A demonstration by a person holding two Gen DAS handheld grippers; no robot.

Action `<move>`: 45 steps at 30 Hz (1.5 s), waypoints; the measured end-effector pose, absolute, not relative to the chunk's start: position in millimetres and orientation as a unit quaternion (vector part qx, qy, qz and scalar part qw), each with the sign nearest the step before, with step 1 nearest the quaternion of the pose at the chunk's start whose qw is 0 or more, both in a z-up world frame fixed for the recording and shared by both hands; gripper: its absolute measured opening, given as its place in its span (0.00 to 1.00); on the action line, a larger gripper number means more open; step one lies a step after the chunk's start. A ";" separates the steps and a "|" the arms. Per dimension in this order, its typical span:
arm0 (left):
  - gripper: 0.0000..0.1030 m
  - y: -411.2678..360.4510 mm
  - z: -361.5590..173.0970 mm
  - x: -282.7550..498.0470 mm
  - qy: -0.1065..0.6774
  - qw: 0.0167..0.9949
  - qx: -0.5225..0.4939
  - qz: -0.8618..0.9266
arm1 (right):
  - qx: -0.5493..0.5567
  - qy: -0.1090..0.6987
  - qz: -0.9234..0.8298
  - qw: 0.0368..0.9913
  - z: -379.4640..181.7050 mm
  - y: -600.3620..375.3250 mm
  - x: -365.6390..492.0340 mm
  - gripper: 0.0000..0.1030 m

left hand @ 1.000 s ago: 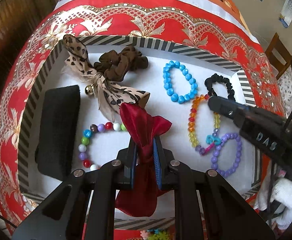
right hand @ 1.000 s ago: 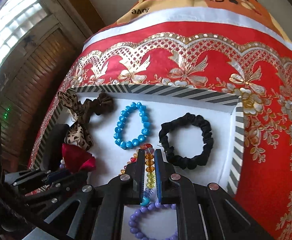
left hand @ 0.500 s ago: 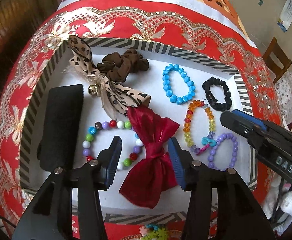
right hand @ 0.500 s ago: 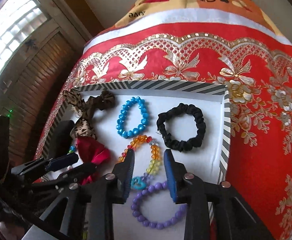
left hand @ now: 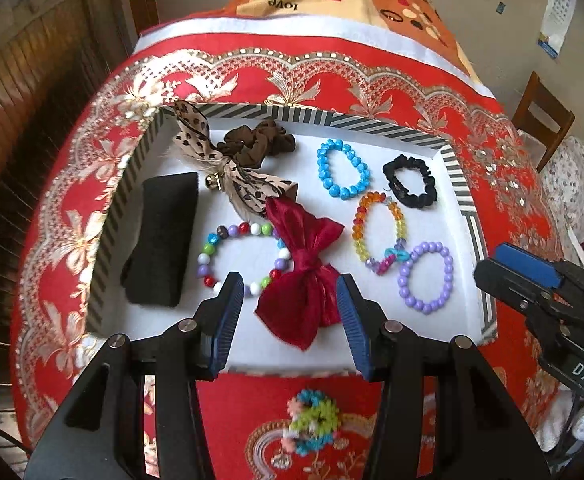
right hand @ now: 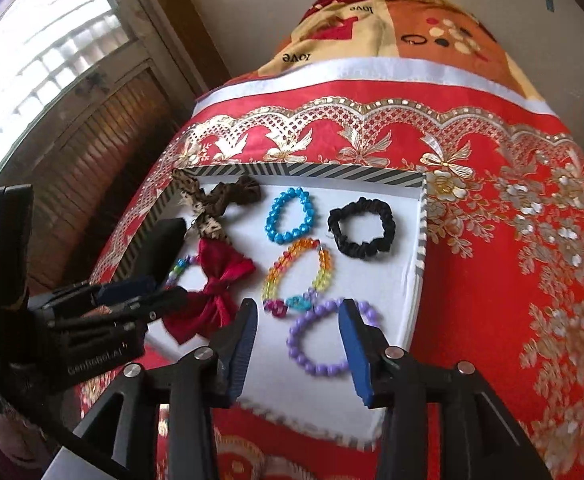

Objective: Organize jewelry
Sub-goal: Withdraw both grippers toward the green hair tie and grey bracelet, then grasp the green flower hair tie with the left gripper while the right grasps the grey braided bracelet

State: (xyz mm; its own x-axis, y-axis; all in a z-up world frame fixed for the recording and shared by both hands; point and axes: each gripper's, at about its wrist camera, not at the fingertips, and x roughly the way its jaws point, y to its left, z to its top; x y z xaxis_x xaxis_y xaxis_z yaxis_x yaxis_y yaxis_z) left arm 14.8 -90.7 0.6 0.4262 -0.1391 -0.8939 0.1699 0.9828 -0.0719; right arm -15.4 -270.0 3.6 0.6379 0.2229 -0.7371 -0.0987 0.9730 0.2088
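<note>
- Tray (left hand: 457, 176): shallow, white floor, black-and-white striped rim; sits on a red and gold embroidered cloth (left hand: 503, 184).
- Red satin bow (left hand: 303, 276): near front of tray, lying flat; one edge overlaps the multicolour bead bracelet (left hand: 228, 256) to its left.
- Leopard-print bow (left hand: 228, 172): rear left, with a small gold bell at its knot; touches the brown scrunchie (left hand: 260, 144) behind it.
- Black foam pad (left hand: 160, 240): along the left wall of the tray.
- Blue bead bracelet (left hand: 341, 170): rear centre, lying apart from its neighbours.
- Black scrunchie (left hand: 411, 180): rear right corner.
- Rainbow bead bracelet (left hand: 377, 232): centre right, with a turquoise and pink charm at its near end, just beside the purple bead bracelet (left hand: 425, 276).
- Left gripper (left hand: 288, 312): fingers spread wide, empty, above the tray's front edge with the red satin bow between them.
- Right gripper (right hand: 297, 344): fingers spread, empty, framing the purple bead bracelet from above; contact with it cannot be made out.
- Small beaded piece (left hand: 311, 420): green, pink and blue, blurred, possibly a flower charm; on the cloth outside the tray, in front of it.
</note>
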 end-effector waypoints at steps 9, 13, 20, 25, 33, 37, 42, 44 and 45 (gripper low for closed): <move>0.46 -91.8 14.9 -28.1 0.512 0.854 0.025 -0.091 | 0.053 0.407 0.083 0.908 9.0 -277.1 -69.1 0.41; 0.46 -90.0 18.4 -47.9 0.511 0.855 0.025 -0.090 | 0.048 0.412 0.079 0.907 4.6 -280.4 -92.6 0.41; 0.46 -74.8 15.4 -78.3 0.520 0.851 0.006 -0.079 | 0.036 0.433 0.079 0.897 -15.5 -280.6 -126.6 0.41; 0.46 -66.0 11.4 -96.2 0.524 0.848 -0.002 -0.072 | 0.036 0.440 0.082 0.893 -25.6 -280.7 -146.9 0.41; 0.46 -50.8 -5.5 -115.5 0.546 0.835 -0.021 -0.065 | 0.034 0.455 0.080 0.886 -45.4 -272.8 -158.4 0.41; 0.46 -43.8 -19.0 -113.4 0.562 0.824 -0.035 -0.063 | 0.032 0.465 0.077 0.881 -61.1 -266.2 -151.2 0.41; 0.46 -44.4 -27.8 -102.6 0.570 0.817 -0.051 -0.072 | 0.018 0.466 0.051 0.883 -73.1 -263.9 -134.4 0.41; 0.46 -48.0 -30.9 -97.4 0.572 0.815 -0.050 -0.078 | 0.012 0.467 0.044 0.883 -77.0 -263.3 -127.9 0.41; 0.46 -51.1 -33.5 -93.9 0.574 0.814 -0.046 -0.080 | 0.008 0.468 0.043 0.883 -78.9 -262.3 -125.2 0.41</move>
State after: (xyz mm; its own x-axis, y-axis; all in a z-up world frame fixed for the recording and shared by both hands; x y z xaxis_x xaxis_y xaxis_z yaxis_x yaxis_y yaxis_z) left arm -93.9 -51.1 -33.5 0.3293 -0.1826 -0.9264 0.0768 0.9830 -0.1665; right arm -125.2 -262.3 -78.9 0.5586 0.0838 -0.8252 -0.0684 0.9961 0.0549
